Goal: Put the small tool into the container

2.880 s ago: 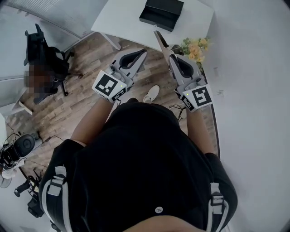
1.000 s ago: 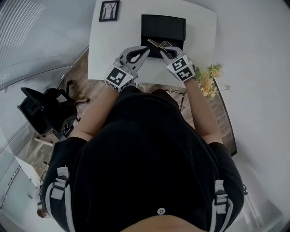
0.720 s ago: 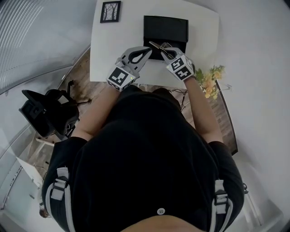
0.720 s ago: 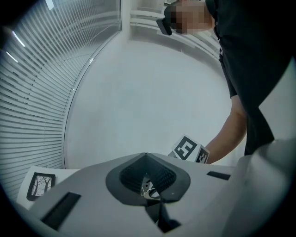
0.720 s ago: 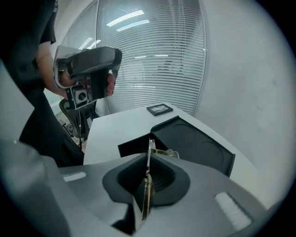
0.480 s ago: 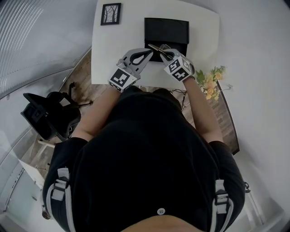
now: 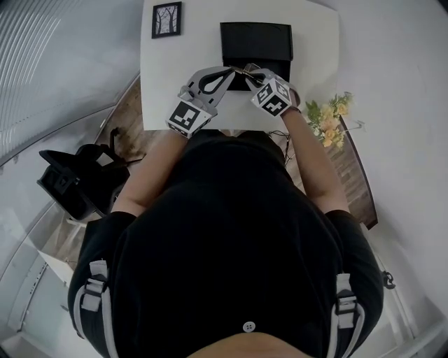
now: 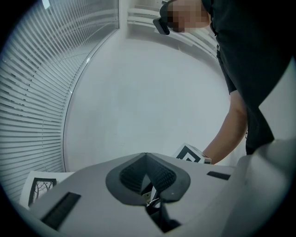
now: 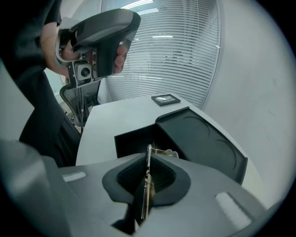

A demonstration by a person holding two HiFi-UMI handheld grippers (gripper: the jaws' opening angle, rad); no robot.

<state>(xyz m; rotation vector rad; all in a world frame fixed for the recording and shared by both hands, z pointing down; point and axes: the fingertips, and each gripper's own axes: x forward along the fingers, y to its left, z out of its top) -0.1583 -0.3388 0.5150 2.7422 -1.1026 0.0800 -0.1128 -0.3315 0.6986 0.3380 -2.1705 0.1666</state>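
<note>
The small tool (image 9: pixel 146 185) is a thin metal piece standing edge-on between the pads of my right gripper (image 9: pixel 147 159), which still press on it while the jaws are opening. In the head view that right gripper (image 7: pixel 246 70) holds the small tool (image 7: pixel 243 68) at the near edge of the open black container (image 7: pixel 255 42). From the right gripper view, the container's box (image 9: pixel 134 138) lies just ahead and its raised lid (image 9: pixel 203 139) to the right. My left gripper (image 7: pixel 228 70) hangs just left of it, shut and empty; its jaws (image 8: pixel 147 159) meet.
A white table (image 7: pixel 182 77) carries the container and a small framed picture (image 7: pixel 166 19). Yellow flowers (image 7: pixel 329 115) stand right of the table, and a black office chair (image 7: pixel 73 185) sits on the wood floor at the left. A white wall runs along the right.
The person has walked up to the table and brought both grippers over it. Within the last second the right gripper has edged left with the tool, close to the left gripper's tips.
</note>
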